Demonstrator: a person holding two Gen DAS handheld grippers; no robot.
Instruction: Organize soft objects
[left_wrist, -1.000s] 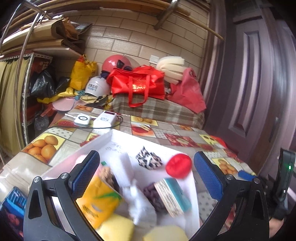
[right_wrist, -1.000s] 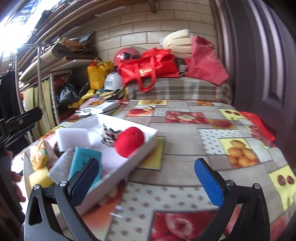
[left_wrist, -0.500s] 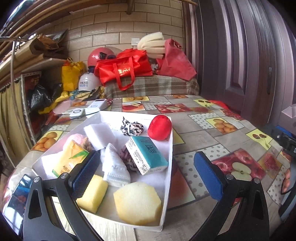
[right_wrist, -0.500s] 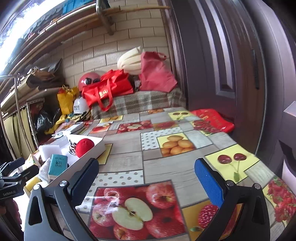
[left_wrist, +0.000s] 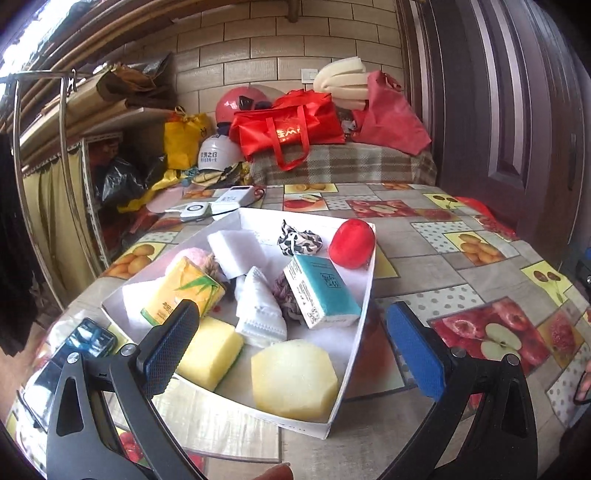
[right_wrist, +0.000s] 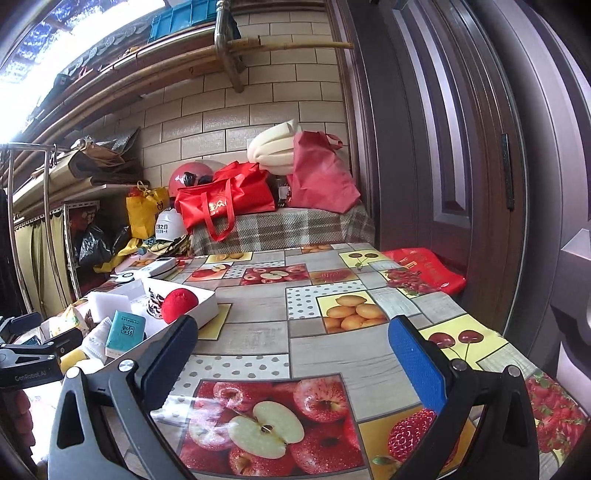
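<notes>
A white box (left_wrist: 364, 306) on the table holds several soft things: a pale yellow sponge (left_wrist: 293, 378), a yellow block sponge (left_wrist: 208, 352), a teal tissue pack (left_wrist: 321, 291), a red ball (left_wrist: 351, 243), a white mask (left_wrist: 260, 306), a yellow tissue pack (left_wrist: 183, 291) and a black-and-white scrunchie (left_wrist: 299, 240). My left gripper (left_wrist: 291, 347) is open and empty, just above the near end of the box. My right gripper (right_wrist: 291, 354) is open and empty over the bare tablecloth, right of the box (right_wrist: 201, 306). The left gripper body (right_wrist: 33, 363) shows at the left of the right wrist view.
The table has a fruit-print cloth (right_wrist: 332, 332). A phone (left_wrist: 70, 354) lies at the near left. White devices (left_wrist: 221, 203) lie behind the box. Red bags (left_wrist: 291, 129) and helmets sit on a plaid bench at the back. A dark door (right_wrist: 461, 147) stands on the right.
Both grippers have drawn back and settled. The left one now looks down on the whole box from its near end. The right one has swung right, over the bare cloth.
</notes>
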